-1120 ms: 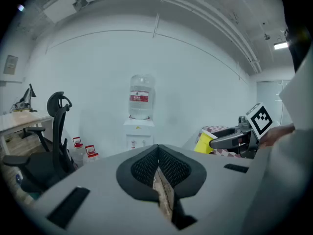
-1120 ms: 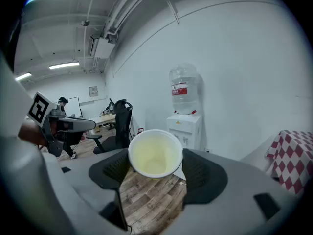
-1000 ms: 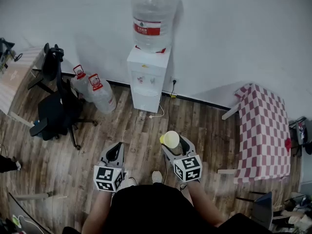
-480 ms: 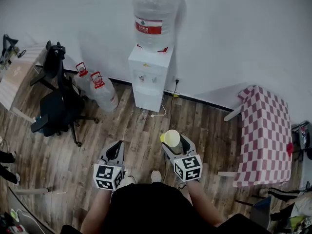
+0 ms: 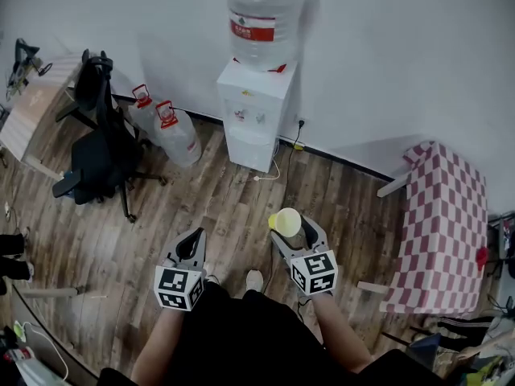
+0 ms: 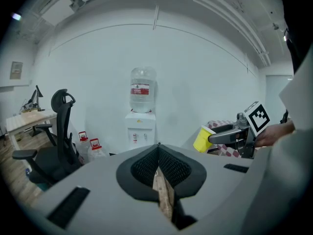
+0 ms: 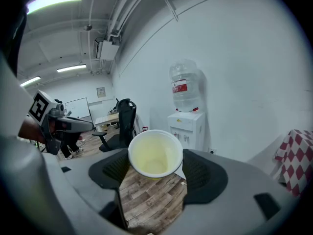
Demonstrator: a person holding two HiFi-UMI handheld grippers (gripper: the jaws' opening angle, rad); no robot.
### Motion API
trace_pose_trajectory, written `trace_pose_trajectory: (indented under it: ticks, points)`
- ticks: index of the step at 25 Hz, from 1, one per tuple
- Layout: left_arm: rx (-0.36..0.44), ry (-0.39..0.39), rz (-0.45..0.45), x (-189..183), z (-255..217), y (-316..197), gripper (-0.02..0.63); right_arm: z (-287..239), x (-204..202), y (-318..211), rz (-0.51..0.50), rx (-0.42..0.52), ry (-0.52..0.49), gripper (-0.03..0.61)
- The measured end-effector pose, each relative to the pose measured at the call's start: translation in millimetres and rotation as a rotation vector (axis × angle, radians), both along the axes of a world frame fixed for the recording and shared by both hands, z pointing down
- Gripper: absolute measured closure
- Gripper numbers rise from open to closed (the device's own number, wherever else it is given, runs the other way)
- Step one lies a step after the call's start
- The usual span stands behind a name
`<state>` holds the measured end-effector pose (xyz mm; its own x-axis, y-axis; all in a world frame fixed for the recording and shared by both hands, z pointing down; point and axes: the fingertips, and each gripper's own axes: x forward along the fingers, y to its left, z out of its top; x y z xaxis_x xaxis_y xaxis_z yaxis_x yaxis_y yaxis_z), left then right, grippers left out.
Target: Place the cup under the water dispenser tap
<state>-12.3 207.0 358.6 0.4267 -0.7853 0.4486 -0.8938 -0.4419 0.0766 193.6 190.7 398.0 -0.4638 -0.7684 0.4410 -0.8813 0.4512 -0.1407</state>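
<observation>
My right gripper [image 5: 288, 233] is shut on a yellow paper cup [image 5: 284, 222], held upright and empty over the wooden floor. The same cup [image 7: 154, 153] fills the middle of the right gripper view between the jaws. A white water dispenser [image 5: 256, 115] with a large clear bottle [image 5: 263, 14] on top stands against the far wall, well ahead of the cup. The dispenser [image 7: 188, 126] shows behind the cup in the right gripper view, and the dispenser [image 6: 138, 127] shows in the left gripper view too. My left gripper [image 5: 190, 248] is shut and holds nothing.
Two spare water jugs [image 5: 170, 129] stand left of the dispenser. A black office chair [image 5: 95, 155] and a wooden desk [image 5: 32, 107] are further left. A red-checked table [image 5: 441, 232] stands at the right. A cable [image 5: 273, 170] lies on the floor by the dispenser.
The view has shifted forward: the dispenser and the wall sit nearer and slightly right. Both grippers keep their pose, the cup still held in the right one.
</observation>
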Motion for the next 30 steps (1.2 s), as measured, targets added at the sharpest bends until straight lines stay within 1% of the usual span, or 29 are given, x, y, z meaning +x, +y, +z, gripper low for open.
trace_pose_trajectory:
  ticks: [3, 8, 14, 20, 26, 30]
  points:
    - [-0.010, -0.008, -0.012, 5, 4, 4, 0.600, 3, 6, -1, -0.018, -0.001, -0.003, 0.229]
    - [-0.018, -0.018, -0.024, 9, 6, 2, 0.598, 9, 13, -7, -0.021, -0.010, -0.021, 0.229]
    - [-0.032, -0.017, -0.047, -3, 10, -5, 0.598, 7, -5, -21, -0.058, -0.009, -0.035, 0.229]
    - [-0.033, -0.005, -0.031, -11, 14, -27, 0.598, 4, -19, -43, -0.052, -0.004, -0.033, 0.229]
    - [-0.014, 0.009, -0.014, -43, 10, -67, 0.600, 6, -46, -70, -0.028, -0.014, -0.023, 0.229]
    - [0.003, 0.032, 0.007, -69, 4, -98, 0.600, -7, -73, -98, -0.011, 0.010, -0.022, 0.229]
